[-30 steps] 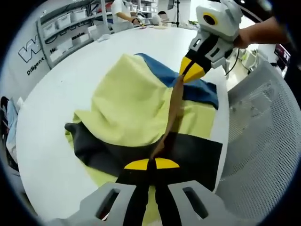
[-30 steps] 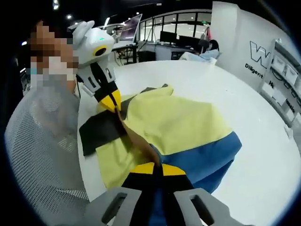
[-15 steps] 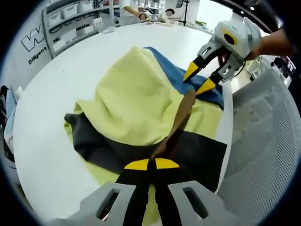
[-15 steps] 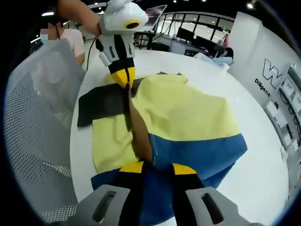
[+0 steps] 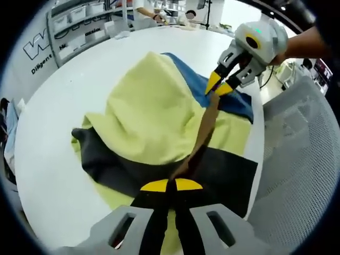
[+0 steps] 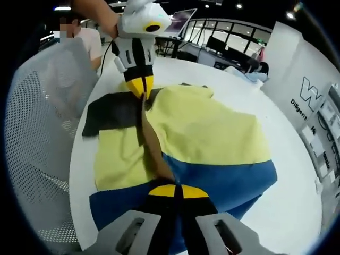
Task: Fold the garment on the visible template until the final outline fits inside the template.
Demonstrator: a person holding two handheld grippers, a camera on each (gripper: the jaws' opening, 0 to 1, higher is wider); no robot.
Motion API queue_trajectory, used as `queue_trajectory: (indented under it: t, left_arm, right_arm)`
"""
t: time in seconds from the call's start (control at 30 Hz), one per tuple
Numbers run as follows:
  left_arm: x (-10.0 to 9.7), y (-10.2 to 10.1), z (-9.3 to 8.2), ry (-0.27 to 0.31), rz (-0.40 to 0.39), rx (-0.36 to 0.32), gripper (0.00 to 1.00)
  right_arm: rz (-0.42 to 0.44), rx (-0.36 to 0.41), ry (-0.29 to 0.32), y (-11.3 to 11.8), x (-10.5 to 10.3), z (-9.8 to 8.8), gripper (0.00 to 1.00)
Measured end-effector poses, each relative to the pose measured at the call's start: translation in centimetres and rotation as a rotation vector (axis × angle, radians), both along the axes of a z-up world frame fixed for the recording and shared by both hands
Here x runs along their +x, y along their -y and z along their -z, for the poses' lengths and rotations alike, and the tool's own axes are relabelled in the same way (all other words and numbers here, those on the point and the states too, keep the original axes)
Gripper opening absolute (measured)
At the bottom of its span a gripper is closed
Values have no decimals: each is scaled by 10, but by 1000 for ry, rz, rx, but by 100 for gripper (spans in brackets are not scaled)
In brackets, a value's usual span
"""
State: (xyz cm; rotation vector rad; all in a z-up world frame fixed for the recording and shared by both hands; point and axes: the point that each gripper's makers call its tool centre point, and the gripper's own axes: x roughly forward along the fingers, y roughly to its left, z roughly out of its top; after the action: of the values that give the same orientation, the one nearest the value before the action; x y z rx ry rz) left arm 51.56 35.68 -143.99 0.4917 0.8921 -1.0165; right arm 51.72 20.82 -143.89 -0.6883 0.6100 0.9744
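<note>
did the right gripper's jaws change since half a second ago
Yes. The right gripper, open over the blue part of the garment then, has shut on the brown strip.

White table [image 5: 64, 101] bare beyond garment [image 5: 149, 117] — mesh chair [image 5: 303, 154] crowding near edge

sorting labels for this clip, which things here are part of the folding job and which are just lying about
Part of the job:
- garment
- brown strip, stretched between both grippers
- left gripper
- right gripper
- white table

Lying about:
- mesh chair
- storage shelves
</note>
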Motion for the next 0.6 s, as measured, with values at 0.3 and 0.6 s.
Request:
queue_trajectory:
  t: [0.3, 0.6]
  left_arm:
    - [-14, -6, -4, -39, -6, -18, 3]
    - [-33, -12, -10, -44, 64, -2, 3]
  right_arm:
    - [43, 81, -28, 2, -8, -21, 0]
    - [64, 139, -154, -8, -38, -31, 0]
